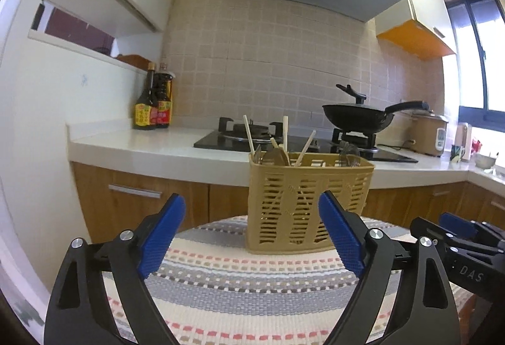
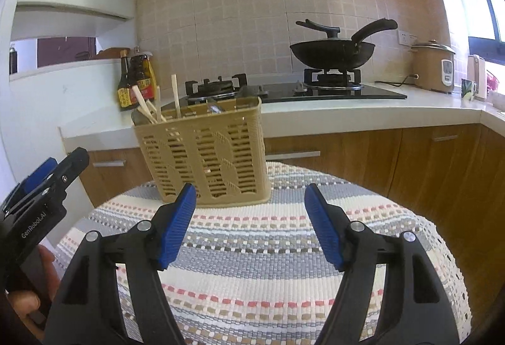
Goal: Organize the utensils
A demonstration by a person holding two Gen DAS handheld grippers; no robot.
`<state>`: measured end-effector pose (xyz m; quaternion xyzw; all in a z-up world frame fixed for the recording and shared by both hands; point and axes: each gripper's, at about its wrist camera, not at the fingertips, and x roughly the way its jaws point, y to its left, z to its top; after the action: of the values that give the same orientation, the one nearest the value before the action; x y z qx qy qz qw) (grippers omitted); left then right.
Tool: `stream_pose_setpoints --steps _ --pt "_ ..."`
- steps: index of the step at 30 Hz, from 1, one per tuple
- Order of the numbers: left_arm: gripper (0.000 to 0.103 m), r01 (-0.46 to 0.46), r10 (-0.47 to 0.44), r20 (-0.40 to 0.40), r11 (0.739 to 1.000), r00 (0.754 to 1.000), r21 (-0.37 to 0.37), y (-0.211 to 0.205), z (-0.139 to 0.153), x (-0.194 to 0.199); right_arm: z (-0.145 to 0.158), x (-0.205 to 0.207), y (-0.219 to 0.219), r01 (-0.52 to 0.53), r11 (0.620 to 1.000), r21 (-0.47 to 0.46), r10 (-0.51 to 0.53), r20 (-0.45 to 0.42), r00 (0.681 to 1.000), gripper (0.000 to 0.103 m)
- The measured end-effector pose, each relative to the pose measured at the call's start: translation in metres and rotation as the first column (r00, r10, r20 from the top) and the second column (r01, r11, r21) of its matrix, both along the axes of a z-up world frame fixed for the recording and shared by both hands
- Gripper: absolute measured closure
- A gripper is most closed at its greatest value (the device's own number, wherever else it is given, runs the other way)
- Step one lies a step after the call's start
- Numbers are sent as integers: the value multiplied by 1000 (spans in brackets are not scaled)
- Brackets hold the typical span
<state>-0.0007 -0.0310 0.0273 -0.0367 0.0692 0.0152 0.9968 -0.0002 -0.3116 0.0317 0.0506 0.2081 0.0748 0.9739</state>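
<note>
Chopsticks (image 1: 285, 133) and spoons stand upright in the tan basket (image 1: 307, 206), which sits at the far edge of my striped desk (image 1: 252, 282). I've got both tongs spread wide, holding nothing. Left tongs (image 1: 249, 234) have the basket dead ahead, slightly right; right tongs (image 2: 249, 225) see it ahead-left. Both sit near it, left perhaps nearer. I see no loose utensils on the cloth.
</note>
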Motion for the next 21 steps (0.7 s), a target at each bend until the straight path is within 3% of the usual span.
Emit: stream_pose_setpoints --steps 7,21 --pt "18 -31 36 -87 998 996 59 -4 -16 14 -11 10 8 -53 999 -10 53 -53 997 31" --pt "17 0 6 -79 997 997 74 -8 -18 11 -11 9 17 -65 997 -51 63 -45 997 22"
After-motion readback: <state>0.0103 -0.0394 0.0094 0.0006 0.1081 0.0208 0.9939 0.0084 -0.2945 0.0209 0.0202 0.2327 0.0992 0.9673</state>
